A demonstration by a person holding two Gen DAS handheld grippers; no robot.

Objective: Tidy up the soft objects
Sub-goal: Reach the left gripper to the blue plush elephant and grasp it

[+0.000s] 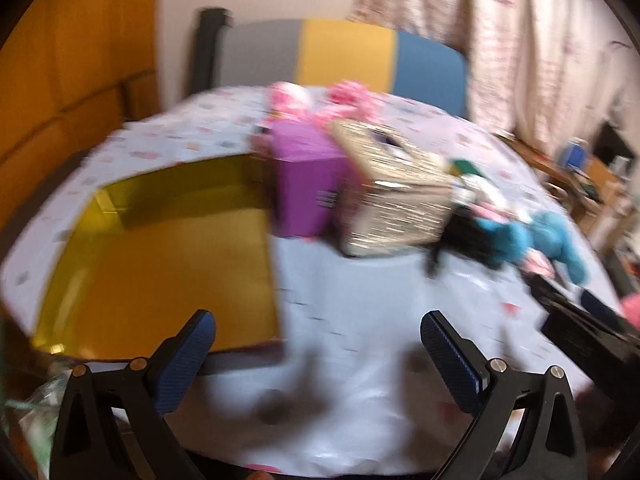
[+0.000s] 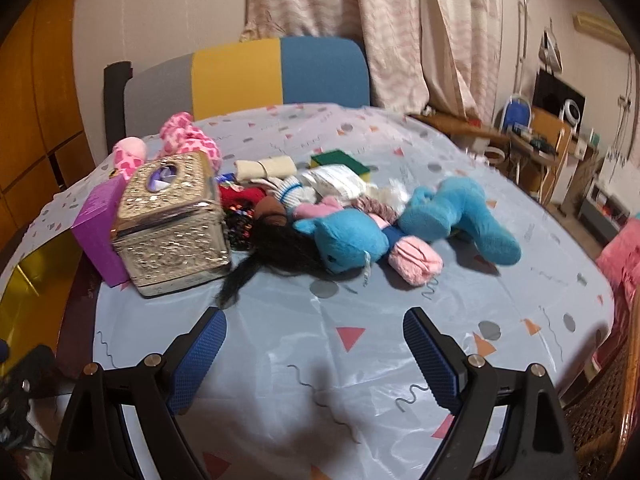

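Observation:
A pile of soft things lies on the table: a blue plush toy, a dark-haired doll, a pink knitted piece, a pink heart-patterned plush at the back, rolled cloths and a green sponge. In the blurred left wrist view the blue plush lies at the right. A gold open tray sits at the left. My left gripper is open and empty above the tablecloth. My right gripper is open and empty, short of the pile.
A silver embossed tissue box and a purple box stand left of the pile. A chair with a grey, yellow and blue back is behind the table. Curtains hang behind. Cluttered desks stand at the right. The right gripper's body shows at the left wrist view's right edge.

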